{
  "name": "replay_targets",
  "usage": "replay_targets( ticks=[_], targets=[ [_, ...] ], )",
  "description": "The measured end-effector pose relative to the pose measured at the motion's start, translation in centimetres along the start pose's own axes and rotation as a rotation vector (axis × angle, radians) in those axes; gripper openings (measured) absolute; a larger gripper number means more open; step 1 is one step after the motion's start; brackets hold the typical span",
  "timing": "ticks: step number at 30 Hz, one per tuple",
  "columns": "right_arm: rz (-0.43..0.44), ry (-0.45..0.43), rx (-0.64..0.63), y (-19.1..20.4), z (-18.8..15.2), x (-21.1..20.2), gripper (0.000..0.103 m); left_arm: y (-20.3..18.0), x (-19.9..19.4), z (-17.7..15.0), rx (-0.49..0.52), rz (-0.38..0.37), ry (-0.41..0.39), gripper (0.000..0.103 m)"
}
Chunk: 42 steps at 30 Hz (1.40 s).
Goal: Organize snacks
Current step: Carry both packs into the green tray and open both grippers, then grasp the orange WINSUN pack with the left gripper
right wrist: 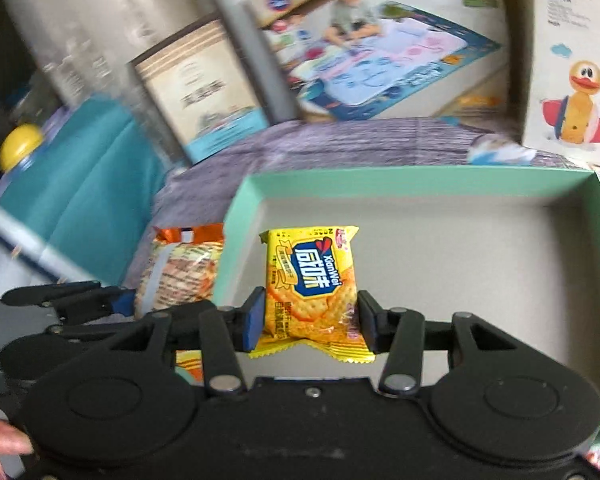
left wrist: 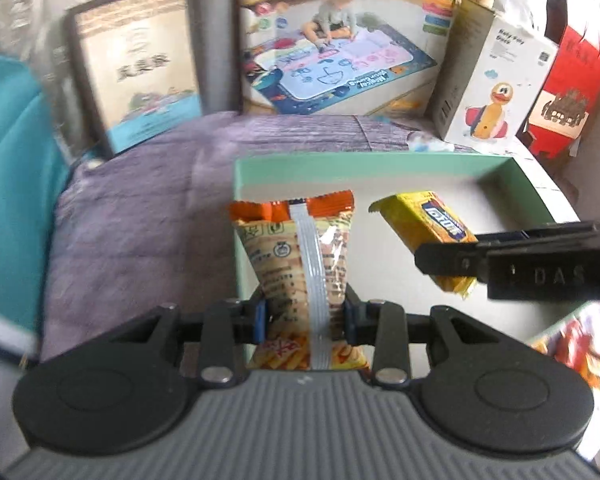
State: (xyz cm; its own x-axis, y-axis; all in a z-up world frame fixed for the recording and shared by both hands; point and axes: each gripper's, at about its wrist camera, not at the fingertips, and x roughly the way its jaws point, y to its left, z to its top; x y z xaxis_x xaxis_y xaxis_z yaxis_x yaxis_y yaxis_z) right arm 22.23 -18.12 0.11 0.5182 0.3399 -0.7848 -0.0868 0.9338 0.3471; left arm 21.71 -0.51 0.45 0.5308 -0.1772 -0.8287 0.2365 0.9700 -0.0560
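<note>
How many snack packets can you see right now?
2 clearly: an orange packet in the left claw, a yellow cracker packet in the right claw. Others may be hidden.

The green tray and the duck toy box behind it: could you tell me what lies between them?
In the right wrist view, purple cloth and a small blurred blue-and-white item lie between the green tray and the duck toy box.

Orange pack [left wrist: 300, 276]: bottom end hidden behind left gripper [left wrist: 305, 320] body. Yellow cracker pack [left wrist: 424, 236]: 1 end covered by right gripper's finger in left view. Framed card [right wrist: 204, 88] text smeared, unreadable. Red box [left wrist: 568, 92] cut by right edge. Duck box [right wrist: 572, 60] small print illegible.
</note>
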Motion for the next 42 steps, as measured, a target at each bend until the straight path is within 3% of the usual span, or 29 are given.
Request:
replay_targets(
  ticks=[5, 11, 13, 14, 15, 17, 20, 26, 29, 35, 42],
  targets=[
    [-0.014, 0.008, 0.052, -1.8, 1.1, 2.8, 0.047, -0.4, 5.1, 2.5, 0.033, 0.02, 0.051, 0.034],
    [-0.004, 0.025, 0.1, -3.5, 3.1, 6.7, 0.048, 0.6, 8.3, 3.7, 0.033, 0.036, 0.076, 0.035],
    [0.008, 0.021, 0.108, -3.4, 3.5, 7.5, 0.052, 0.7, 8.7, 4.1, 0.038, 0.057, 0.064, 0.045],
    [0.018, 0.023, 0.114, -3.6, 3.6, 7.6, 0.064, 0.7, 8.7, 4.2, 0.036, 0.069, 0.053, 0.066],
    [0.025, 0.026, 0.122, -3.2, 4.0, 8.1, 0.078, 0.7, 8.5, 4.3, 0.031, 0.049, 0.037, 0.074],
    [0.027, 0.005, 0.126, -3.3, 4.0, 7.7, 0.089, 0.5, 7.9, 4.2, 0.026, 0.029, 0.015, 0.086],
    [0.031, -0.001, 0.14, -3.6, 4.1, 7.0, 0.089, -0.2, 7.1, 3.8, 0.04, 0.045, 0.007, 0.097],
    [0.034, -0.006, 0.143, -3.3, 3.3, 4.8, 0.092, -1.2, 5.1, 2.5, 0.048, 0.035, 0.006, 0.1],
    [0.031, -0.016, 0.13, -2.7, 2.7, 3.4, 0.103, -1.5, 3.6, 1.8, 0.045, 0.034, -0.002, 0.101],
    [0.04, -0.035, 0.098, -1.3, 1.1, 0.0, 0.103, -1.5, 0.1, -0.7, 0.051, 0.03, -0.012, 0.103],
    [0.065, -0.013, 0.064, -0.3, -2.4, -3.1, 0.103, -0.8, -2.7, -6.3, 0.067, 0.014, 0.033, 0.103]
  ],
)
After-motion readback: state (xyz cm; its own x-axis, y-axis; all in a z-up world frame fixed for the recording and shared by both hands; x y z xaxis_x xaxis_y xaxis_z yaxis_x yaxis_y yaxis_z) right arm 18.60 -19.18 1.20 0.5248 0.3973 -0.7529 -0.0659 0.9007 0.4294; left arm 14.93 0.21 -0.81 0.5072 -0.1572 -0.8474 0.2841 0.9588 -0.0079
